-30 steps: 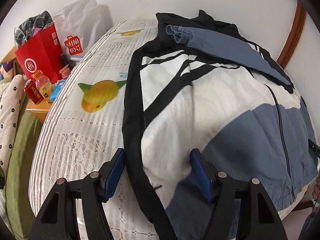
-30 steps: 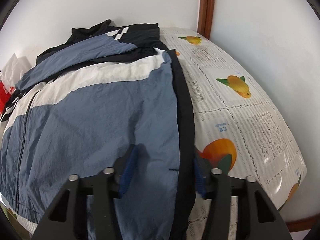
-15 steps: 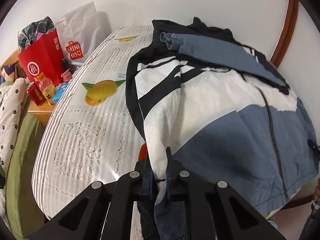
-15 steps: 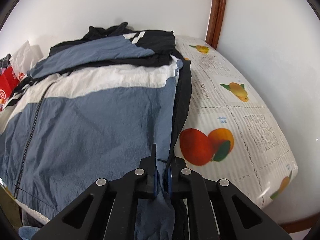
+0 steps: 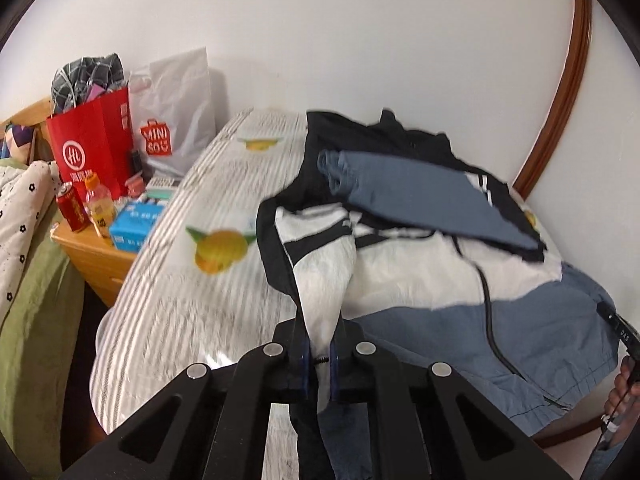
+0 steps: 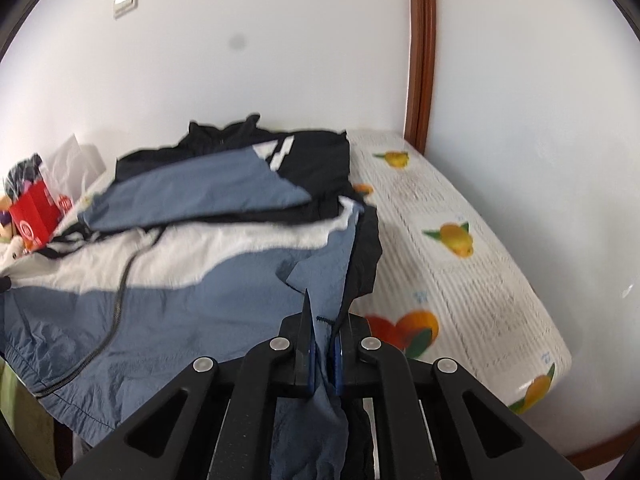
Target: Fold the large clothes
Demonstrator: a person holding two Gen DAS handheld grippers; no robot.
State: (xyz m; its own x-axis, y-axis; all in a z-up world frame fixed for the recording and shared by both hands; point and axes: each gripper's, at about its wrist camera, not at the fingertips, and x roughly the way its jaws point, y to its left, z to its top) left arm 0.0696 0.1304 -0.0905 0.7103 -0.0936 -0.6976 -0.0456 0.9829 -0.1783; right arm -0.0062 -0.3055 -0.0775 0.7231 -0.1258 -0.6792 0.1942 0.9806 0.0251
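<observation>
Pinching jacket (image 5: 420, 276) hem: both hand-held grippers.

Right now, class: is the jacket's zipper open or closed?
Closed, as far as visible: on the jacket the zipper runs as one dark line with both front panels meeting along it.

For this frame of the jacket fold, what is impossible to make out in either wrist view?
- Left wrist: the jacket hem below the left gripper, hidden by its body.
- Left wrist: the juice bottle label, too small and blurred.
- Right wrist: the red bag, cut off by the jacket.
- Right wrist: the bed lettering, blurred.
</observation>
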